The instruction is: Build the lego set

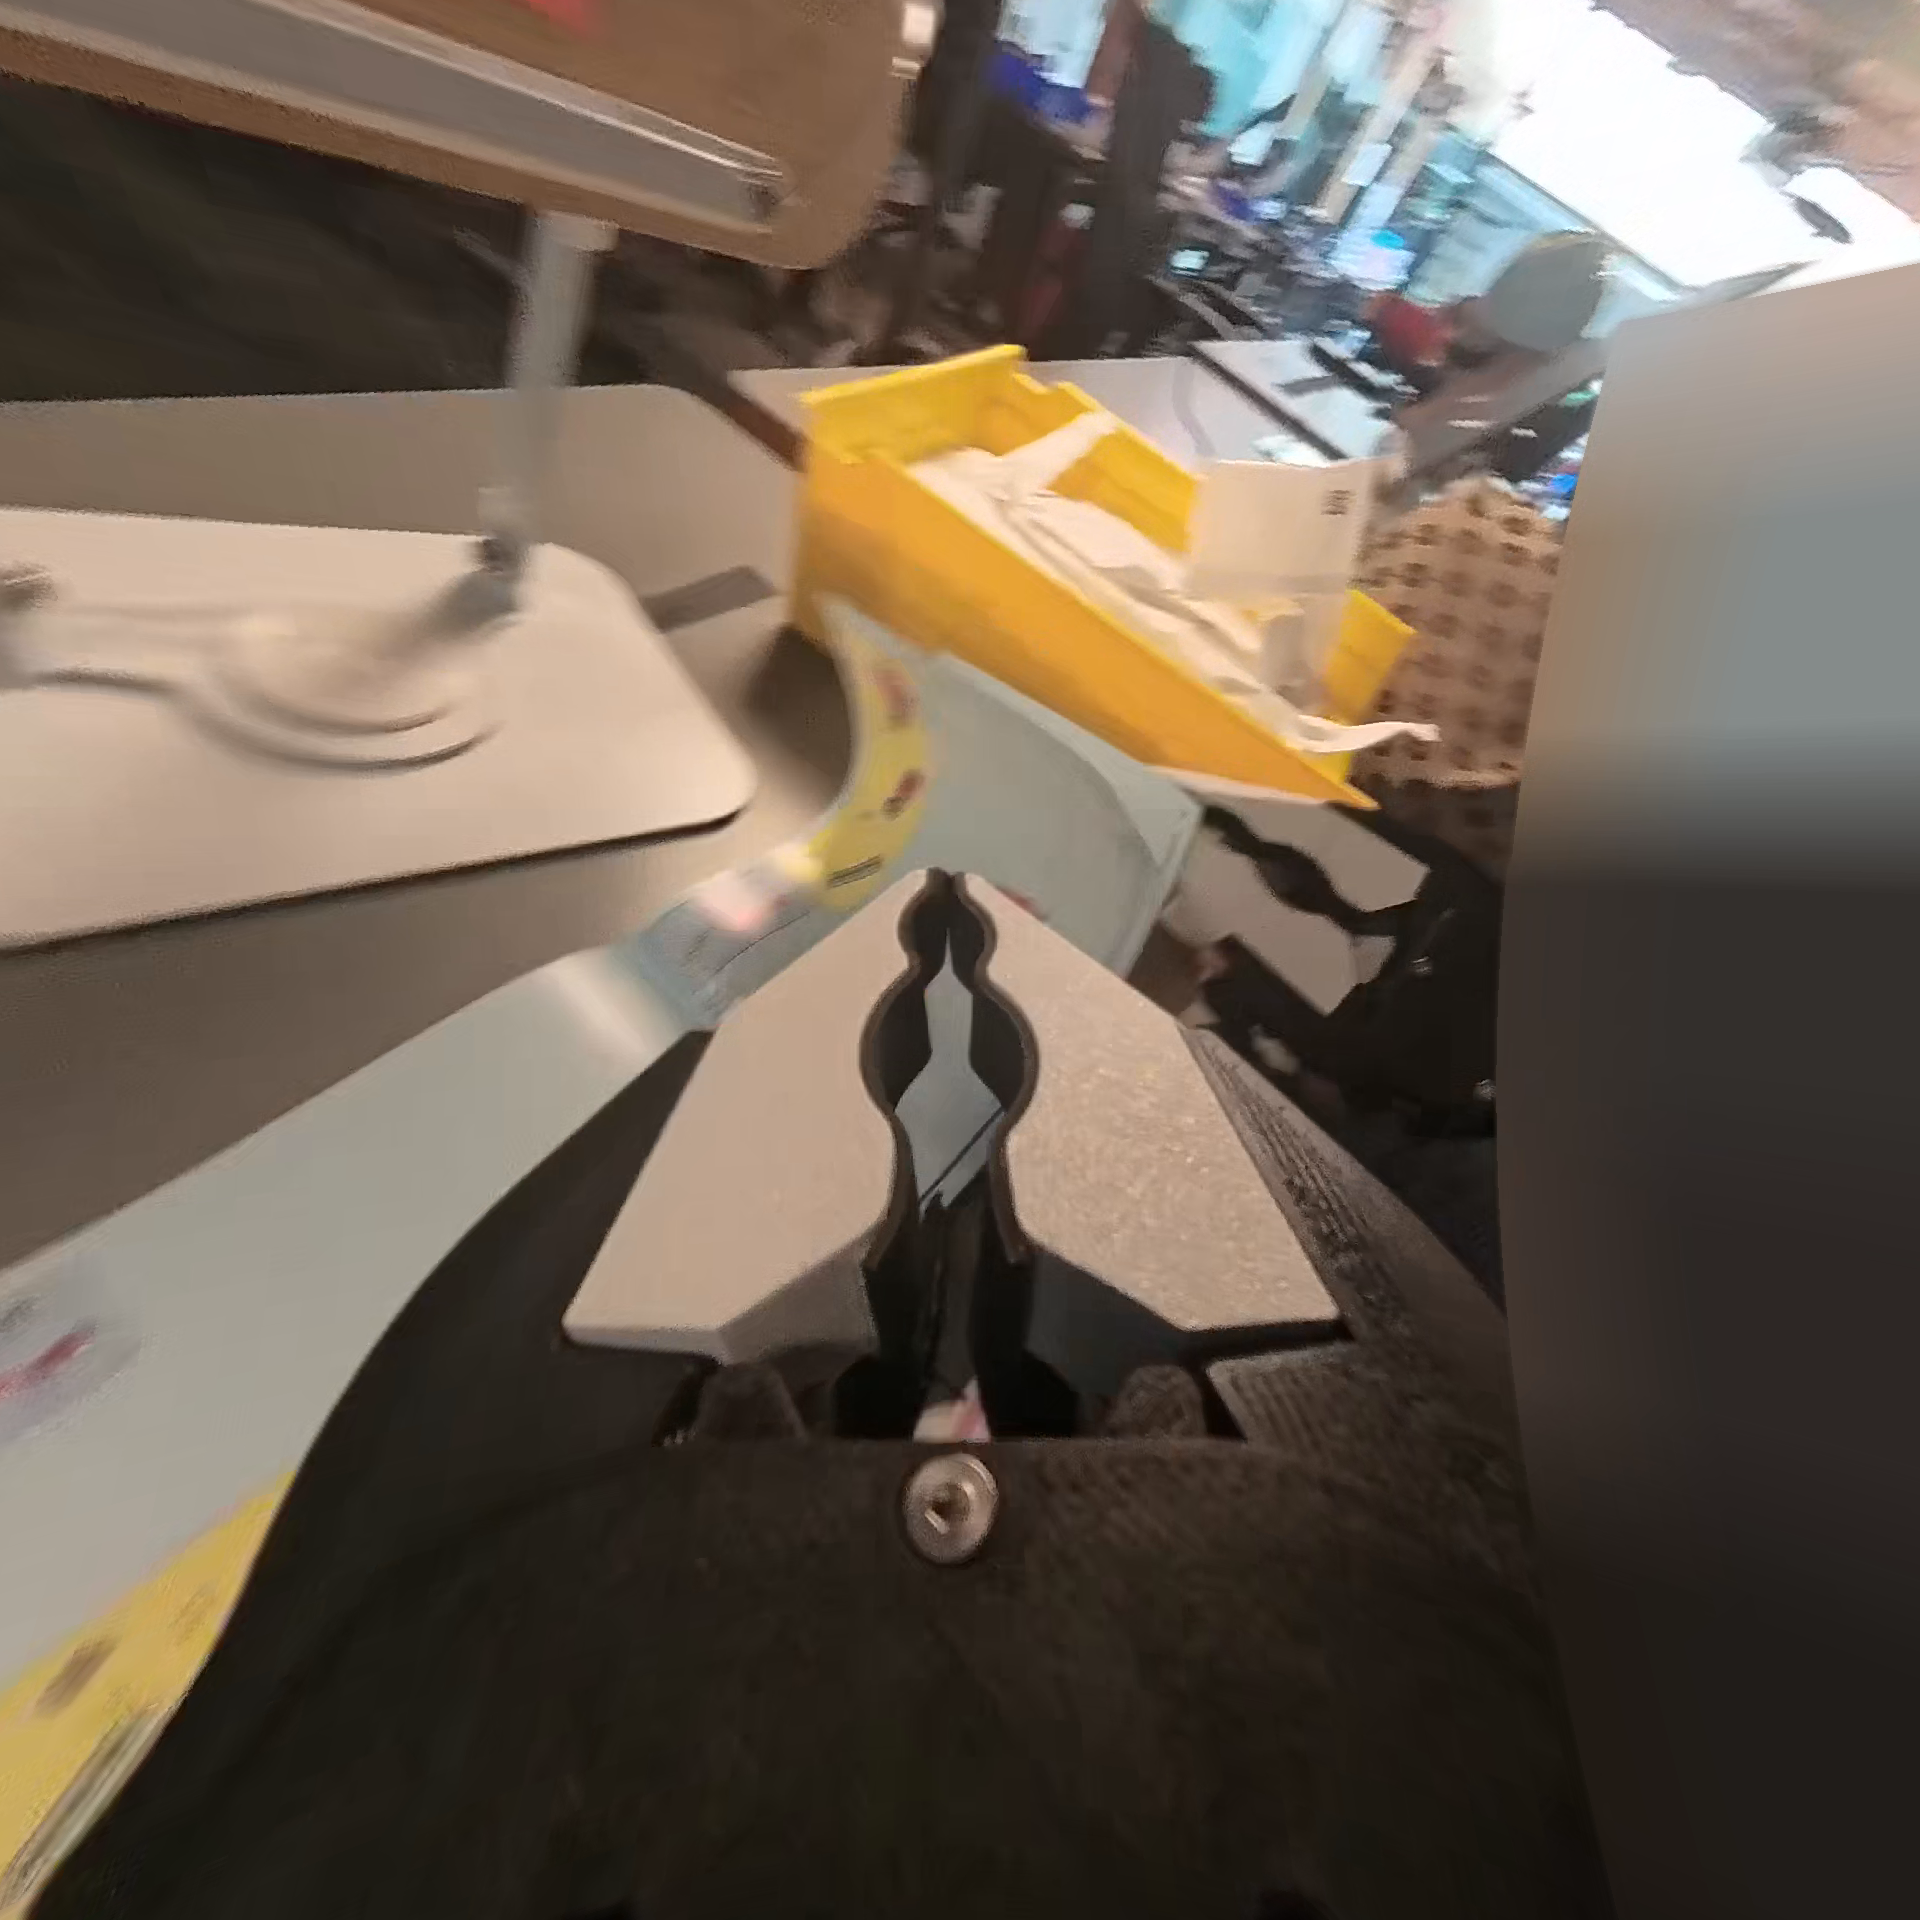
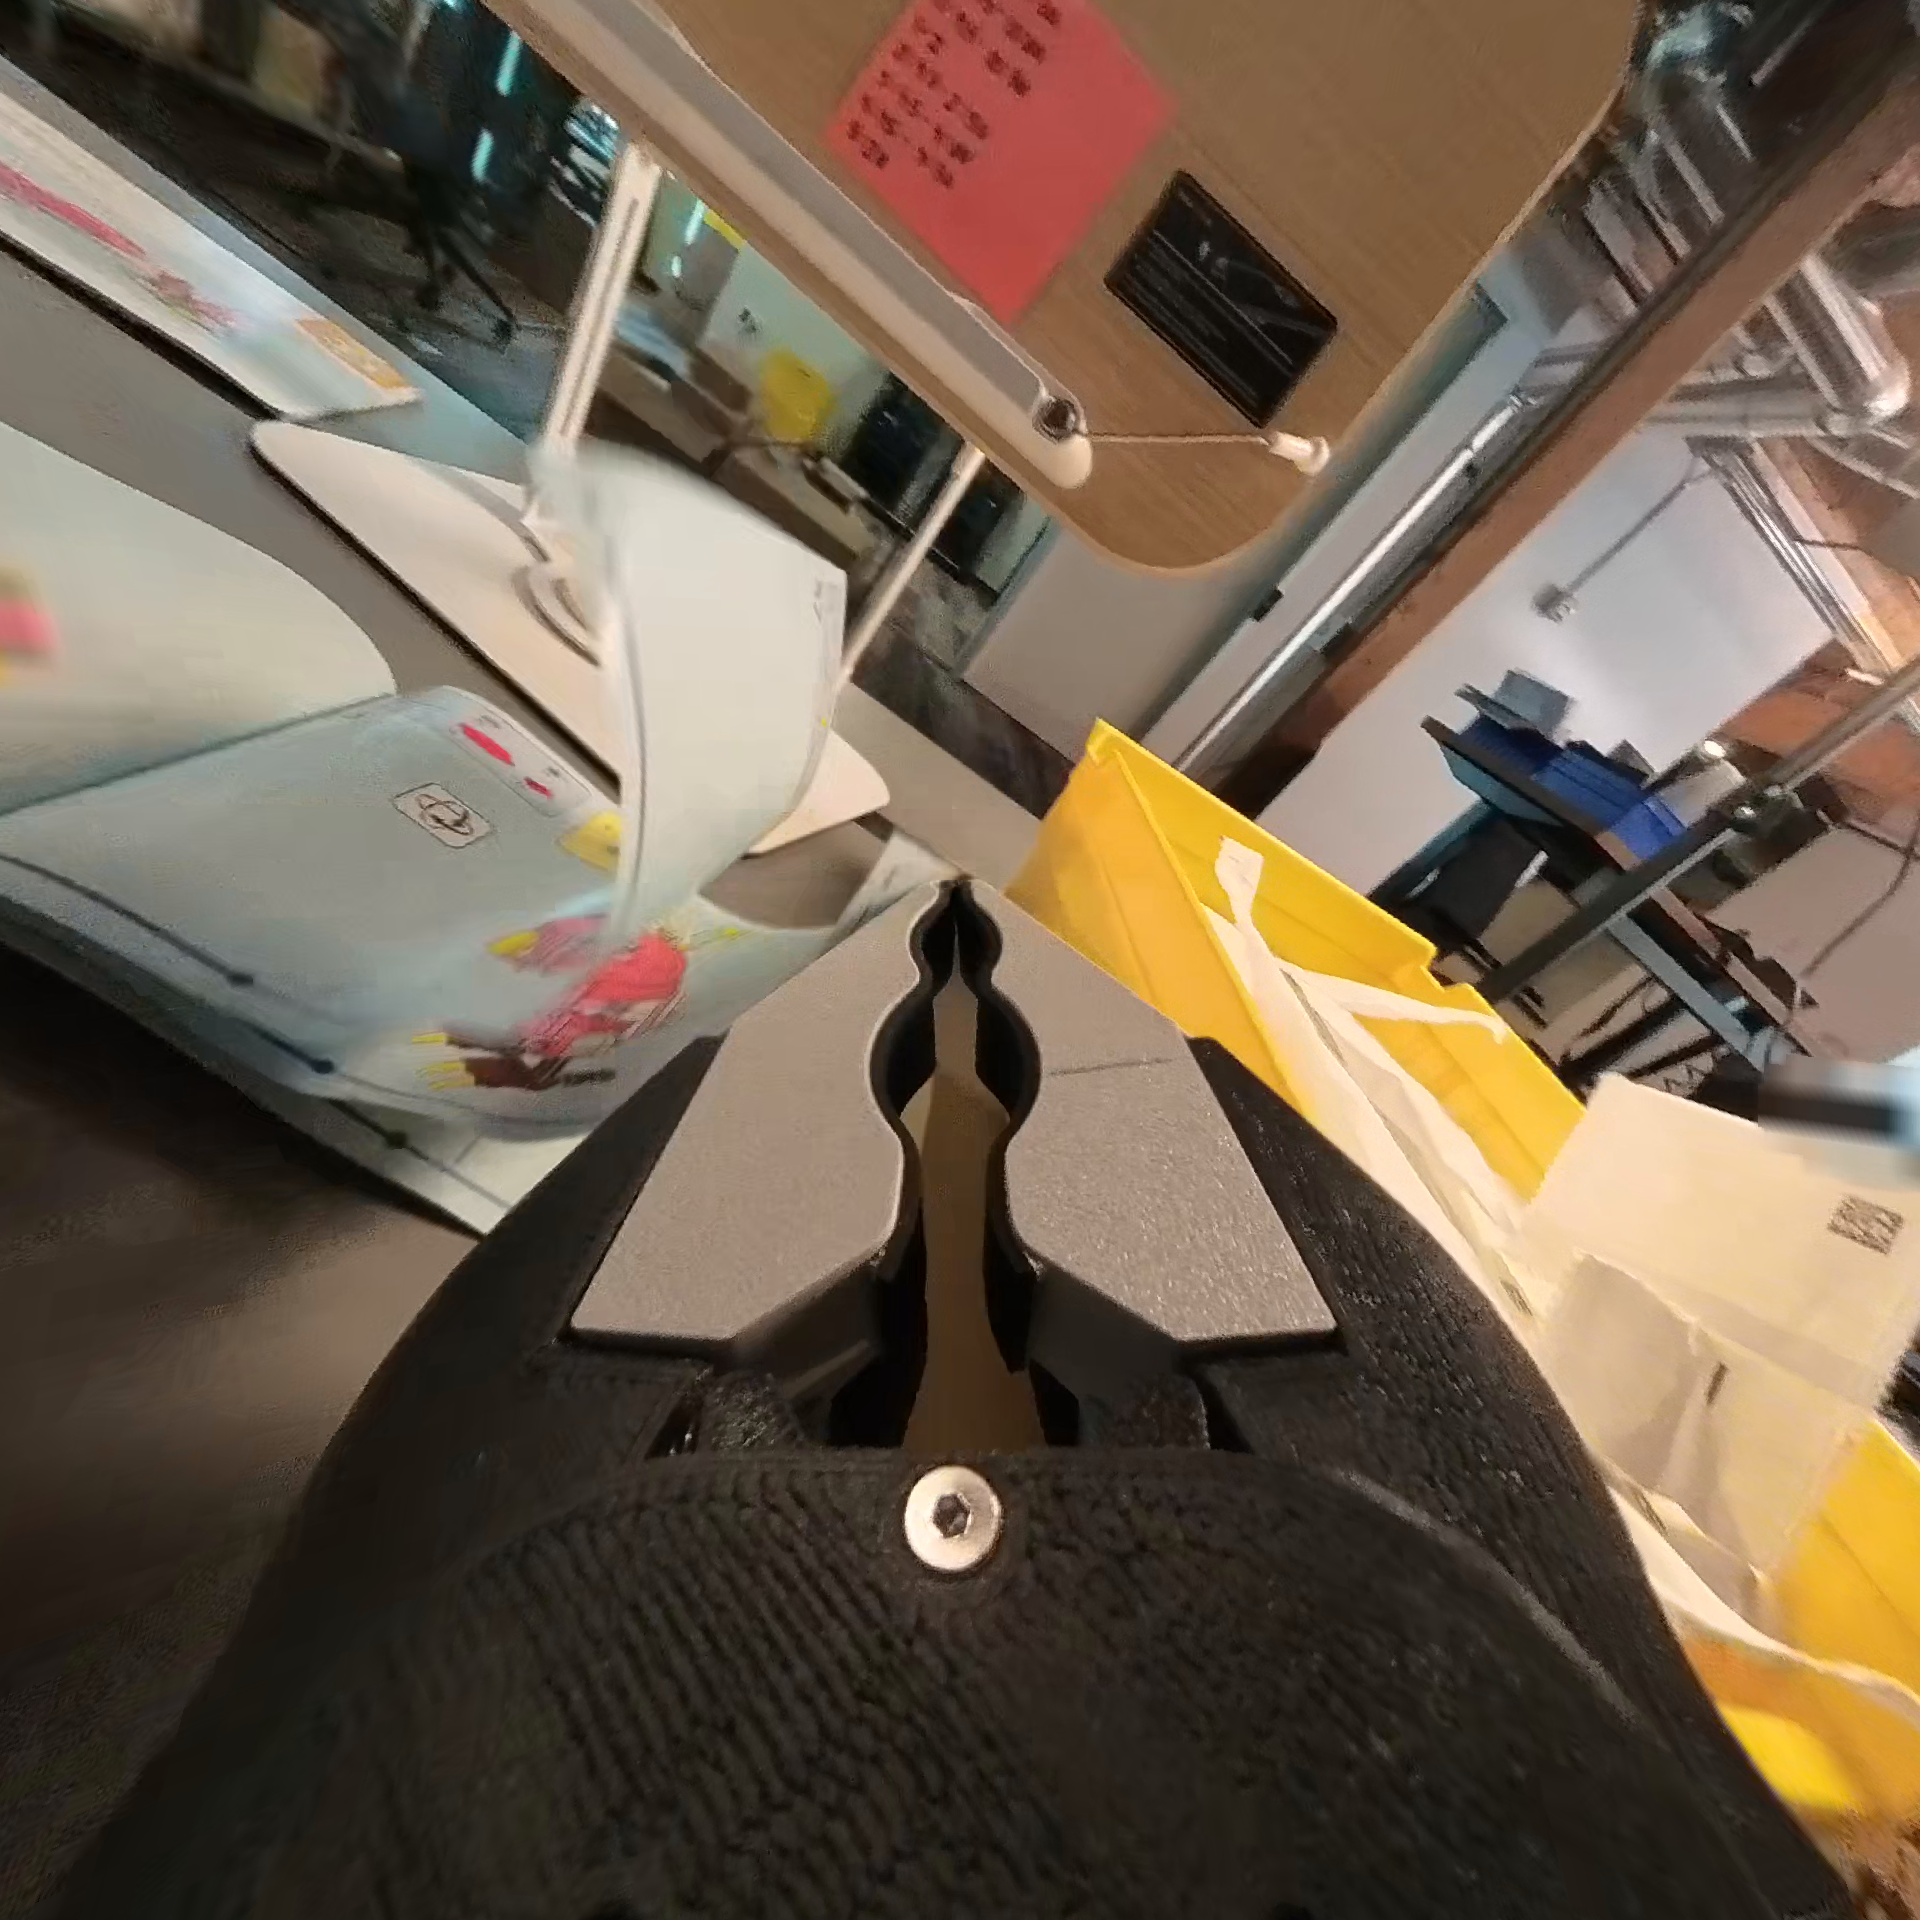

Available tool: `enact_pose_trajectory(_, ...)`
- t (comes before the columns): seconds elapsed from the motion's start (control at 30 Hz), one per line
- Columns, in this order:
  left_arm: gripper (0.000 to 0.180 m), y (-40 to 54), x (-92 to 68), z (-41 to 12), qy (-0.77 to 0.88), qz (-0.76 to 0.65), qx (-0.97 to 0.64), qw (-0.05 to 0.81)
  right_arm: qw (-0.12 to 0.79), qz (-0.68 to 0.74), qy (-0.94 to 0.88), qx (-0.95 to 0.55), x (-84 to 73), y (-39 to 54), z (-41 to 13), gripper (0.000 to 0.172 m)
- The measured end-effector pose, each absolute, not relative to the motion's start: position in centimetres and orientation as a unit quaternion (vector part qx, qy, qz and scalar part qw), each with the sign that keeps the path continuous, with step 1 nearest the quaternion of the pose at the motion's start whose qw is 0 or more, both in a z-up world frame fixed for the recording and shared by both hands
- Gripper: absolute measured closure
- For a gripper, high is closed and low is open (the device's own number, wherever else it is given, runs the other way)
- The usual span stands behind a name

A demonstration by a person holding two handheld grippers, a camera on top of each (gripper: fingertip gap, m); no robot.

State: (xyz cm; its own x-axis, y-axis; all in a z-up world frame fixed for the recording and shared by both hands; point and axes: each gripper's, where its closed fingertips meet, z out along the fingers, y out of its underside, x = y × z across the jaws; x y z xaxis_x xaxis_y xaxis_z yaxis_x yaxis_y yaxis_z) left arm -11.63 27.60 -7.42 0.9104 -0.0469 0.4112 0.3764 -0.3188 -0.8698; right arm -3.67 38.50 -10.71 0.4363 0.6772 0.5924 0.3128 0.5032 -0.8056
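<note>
A thin pale blue printed sheet (image 1: 1018, 790) with a yellow band curls up off the dark table (image 1: 208, 1039). My left gripper (image 1: 951, 883) is shut, its tips on this sheet, which runs under and beyond the fingers. My right gripper (image 2: 956, 888) is shut on the same sheet's edge; the curled part (image 2: 717, 707) rises to its left and the rest (image 2: 312, 883) lies on the table. The right gripper also shows in the left wrist view (image 1: 1288, 883), at the sheet's right edge. A yellow bin (image 1: 935, 582) holding white papers (image 1: 1049, 520) stands just beyond; in the right wrist view the bin (image 2: 1143, 914) is to the right.
A white stand base (image 1: 312, 727) with a thin post sits left on the table, also in the right wrist view (image 2: 416, 520). A wood-coloured panel (image 2: 1299, 436) bearing a red paper hangs overhead. A grey panel (image 1: 1714, 727) fills the right side. Desks and shelves lie behind. About 15 centimeters separates my left fingertips from my right. The wood-coloured panel (image 2: 1299, 436) is about equally far from each gripper, around 25 centimeters.
</note>
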Motion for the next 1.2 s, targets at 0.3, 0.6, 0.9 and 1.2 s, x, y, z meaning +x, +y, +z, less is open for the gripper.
enact_pose_trajectory(0.3,0.180,14.6,-16.1,-9.5,-0.219,-0.084,-0.812,0.535,0.709,0.084,-0.464,-0.524,-0.7,39.9,-10.3,0.172)
enact_pose_trajectory(0.6,0.138,26.6,-3.7,-10.9,0.063,-0.133,-0.874,0.463,0.815,0.147,-0.379,-0.414,4.1,36.5,-4.3,0.172)
enact_pose_trajectory(0.9,0.135,37.1,1.4,-17.0,0.177,-0.124,-0.918,0.331,0.829,0.171,-0.344,-0.406,4.9,38.1,-2.6,0.172)
enact_pose_trajectory(1.2,0.144,39.3,2.1,-19.3,0.194,-0.115,-0.926,0.303,0.829,0.187,-0.311,-0.425,6.3,39.4,-2.1,0.172)
